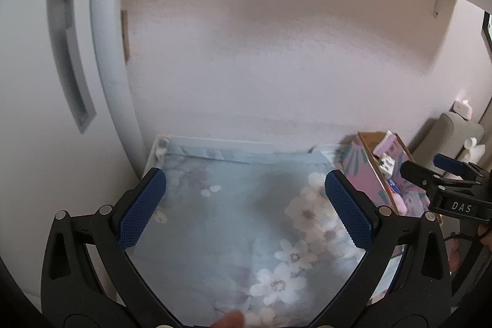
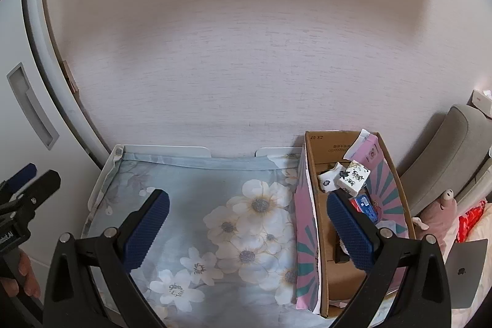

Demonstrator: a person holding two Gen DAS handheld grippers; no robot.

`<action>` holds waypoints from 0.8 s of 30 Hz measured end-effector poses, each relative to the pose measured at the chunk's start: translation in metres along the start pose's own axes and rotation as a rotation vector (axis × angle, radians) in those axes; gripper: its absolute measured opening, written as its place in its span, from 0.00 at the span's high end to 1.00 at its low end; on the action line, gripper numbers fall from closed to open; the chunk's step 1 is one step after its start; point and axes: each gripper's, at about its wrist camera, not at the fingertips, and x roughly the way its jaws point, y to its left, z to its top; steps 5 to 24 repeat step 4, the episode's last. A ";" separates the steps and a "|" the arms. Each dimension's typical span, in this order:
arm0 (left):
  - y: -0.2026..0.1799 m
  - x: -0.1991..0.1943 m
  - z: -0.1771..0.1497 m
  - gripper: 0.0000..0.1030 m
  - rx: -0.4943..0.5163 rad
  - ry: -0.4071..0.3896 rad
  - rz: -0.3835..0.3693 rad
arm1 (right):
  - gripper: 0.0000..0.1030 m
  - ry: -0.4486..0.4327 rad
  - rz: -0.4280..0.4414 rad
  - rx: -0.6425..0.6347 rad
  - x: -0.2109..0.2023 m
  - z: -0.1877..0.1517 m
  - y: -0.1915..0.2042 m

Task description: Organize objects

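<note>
Cardboard box (image 2: pixel 353 205) stood at the right edge of the floral cloth (image 2: pixel 233 220). Only the right wrist view showed its contents clearly: white tissue packs (image 2: pixel 353 175) and a blue packet (image 2: pixel 366 206). Left gripper (image 1: pixel 246 208) and right gripper (image 2: pixel 247 231) both hung spread wide, holding nothing, over the cloth.

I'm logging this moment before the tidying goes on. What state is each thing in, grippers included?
left gripper: open, empty, above the cloth
right gripper: open, empty, at the box's left wall
cardboard box: open-topped, upright on the right of the cloth, partly filled
tissue packs: loose, tilted inside the box
blue packet: lying inside the box
floral cloth: spread flat, nothing else on it
</note>
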 end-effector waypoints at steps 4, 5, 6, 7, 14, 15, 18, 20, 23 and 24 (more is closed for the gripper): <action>-0.002 -0.002 0.001 0.00 0.020 -0.019 0.042 | 0.01 -0.001 0.001 0.001 0.000 0.000 -0.001; -0.002 -0.002 0.001 0.00 0.020 -0.019 0.042 | 0.01 -0.001 0.001 0.001 0.000 0.000 -0.001; -0.002 -0.002 0.001 0.00 0.020 -0.019 0.042 | 0.01 -0.001 0.001 0.001 0.000 0.000 -0.001; -0.002 -0.002 0.001 0.00 0.020 -0.019 0.042 | 0.01 -0.001 0.001 0.001 0.000 0.000 -0.001; -0.002 -0.002 0.001 0.00 0.020 -0.019 0.042 | 0.01 -0.001 0.001 0.001 0.000 0.000 -0.001; -0.002 -0.002 0.001 0.00 0.020 -0.019 0.042 | 0.01 -0.001 0.001 0.001 0.000 0.000 -0.001; -0.002 -0.002 0.001 0.00 0.020 -0.019 0.042 | 0.01 -0.001 0.001 0.001 0.000 0.000 -0.001; -0.002 -0.002 0.001 0.00 0.020 -0.019 0.042 | 0.01 -0.001 0.001 0.001 0.000 0.000 -0.001; -0.002 -0.002 0.001 0.00 0.020 -0.019 0.042 | 0.01 -0.001 0.001 0.001 0.000 0.000 -0.001; -0.002 -0.002 0.001 0.00 0.020 -0.019 0.042 | 0.01 -0.001 0.001 0.001 0.000 0.000 -0.001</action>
